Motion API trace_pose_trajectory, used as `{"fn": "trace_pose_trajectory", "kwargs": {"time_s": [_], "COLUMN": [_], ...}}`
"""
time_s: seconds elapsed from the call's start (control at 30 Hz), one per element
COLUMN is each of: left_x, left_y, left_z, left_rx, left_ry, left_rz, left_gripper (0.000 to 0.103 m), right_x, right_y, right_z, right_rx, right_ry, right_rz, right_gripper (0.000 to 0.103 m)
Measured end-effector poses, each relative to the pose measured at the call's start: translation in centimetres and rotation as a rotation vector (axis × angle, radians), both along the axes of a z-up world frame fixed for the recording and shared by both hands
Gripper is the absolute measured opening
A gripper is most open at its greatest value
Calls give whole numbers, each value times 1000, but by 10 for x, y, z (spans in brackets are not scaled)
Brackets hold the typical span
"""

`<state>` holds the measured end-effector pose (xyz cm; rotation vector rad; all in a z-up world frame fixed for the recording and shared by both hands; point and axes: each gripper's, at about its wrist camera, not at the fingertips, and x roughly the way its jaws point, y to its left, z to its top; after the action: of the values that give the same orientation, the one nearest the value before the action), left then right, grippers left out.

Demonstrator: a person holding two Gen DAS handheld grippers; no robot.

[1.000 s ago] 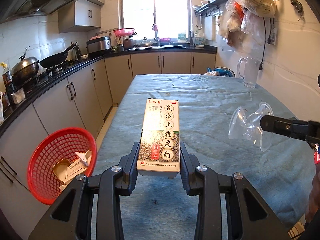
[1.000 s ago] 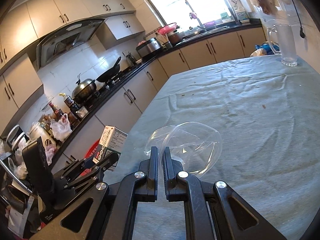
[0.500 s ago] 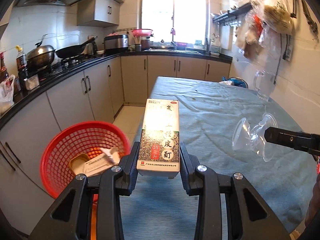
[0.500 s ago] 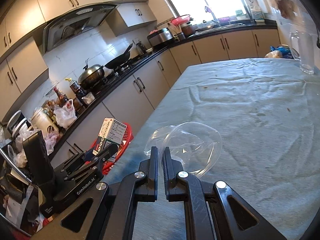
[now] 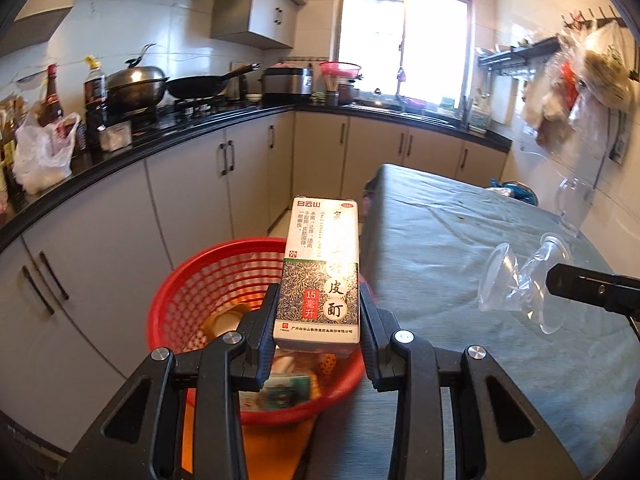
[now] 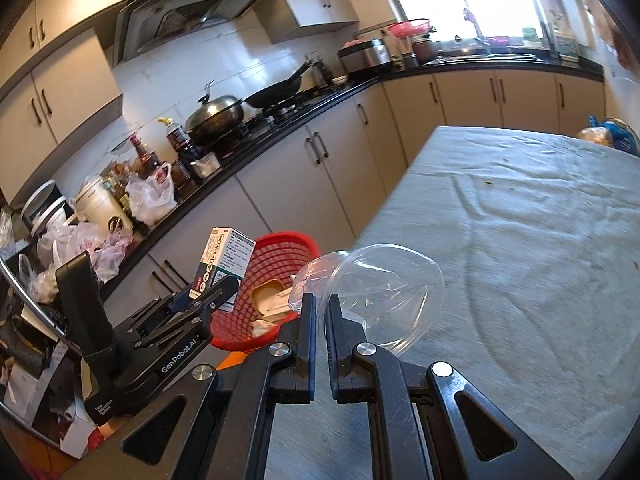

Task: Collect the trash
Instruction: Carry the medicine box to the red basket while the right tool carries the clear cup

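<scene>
Cardboard box clamped in left tongs, clear plastic cup pinched in right tongs

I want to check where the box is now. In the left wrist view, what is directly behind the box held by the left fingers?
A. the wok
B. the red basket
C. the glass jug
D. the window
B: the box stands before the red basket, which already holds some trash.
</scene>
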<state>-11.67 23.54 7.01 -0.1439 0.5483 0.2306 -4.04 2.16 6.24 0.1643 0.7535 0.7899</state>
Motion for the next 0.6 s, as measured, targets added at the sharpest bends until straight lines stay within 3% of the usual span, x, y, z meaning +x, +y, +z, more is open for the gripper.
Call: {"fn": "trace_pose_trajectory", "kwargs": {"time_s": [0.6], "left_x": [-4], "left_y": [58], "left_z": [-17], "left_rx": [-35], "left_ry": [26], "left_rz": [80], "left_gripper": [34], "right_x": [12], "right_y": [79], "right_z": [-2], "right_rx": [-27], "right_ry": [25], "right_rz": [106], "right_gripper": [6]}}
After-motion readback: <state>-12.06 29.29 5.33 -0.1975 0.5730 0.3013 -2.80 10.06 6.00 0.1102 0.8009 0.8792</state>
